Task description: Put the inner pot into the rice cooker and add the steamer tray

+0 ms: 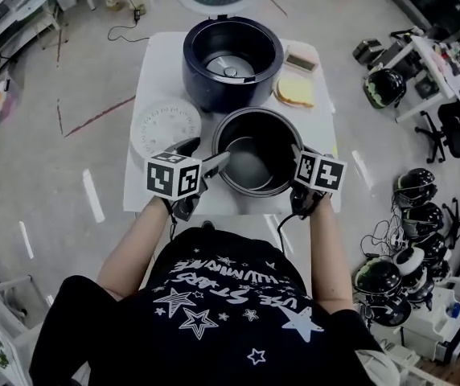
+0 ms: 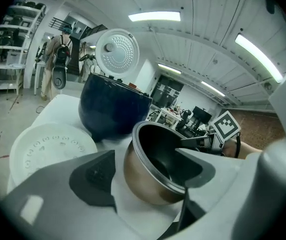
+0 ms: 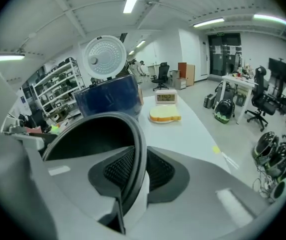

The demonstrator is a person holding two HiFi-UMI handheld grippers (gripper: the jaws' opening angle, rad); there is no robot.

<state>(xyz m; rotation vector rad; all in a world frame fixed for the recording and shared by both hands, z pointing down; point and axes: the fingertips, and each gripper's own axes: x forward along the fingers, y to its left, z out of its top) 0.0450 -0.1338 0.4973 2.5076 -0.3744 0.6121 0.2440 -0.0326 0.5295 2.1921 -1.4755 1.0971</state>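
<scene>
The steamer tray (image 1: 166, 125) lies untouched at 10 o'clock of the inner pot (image 1: 250, 167). The left claw (image 1: 208, 151) straddles the pot's rim with jaws apart, while the right claw (image 1: 297, 158) pinches it tight. The rice cooker (image 1: 232, 63) at 12 o'clock stands open and empty, so both steps remain.

Inner pot (image 2: 142, 180): glossy bronze-toned metal outside, dark matt lining inside. Rice cooker (image 2: 110, 111) shell glossy dark blue. Steamer tray (image 2: 48, 146) matt white plastic; surface (image 1: 158, 63) smooth white.

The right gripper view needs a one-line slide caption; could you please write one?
Right gripper clamped on the rim of the inner pot, the open rice cooker behind it on the table.
</scene>
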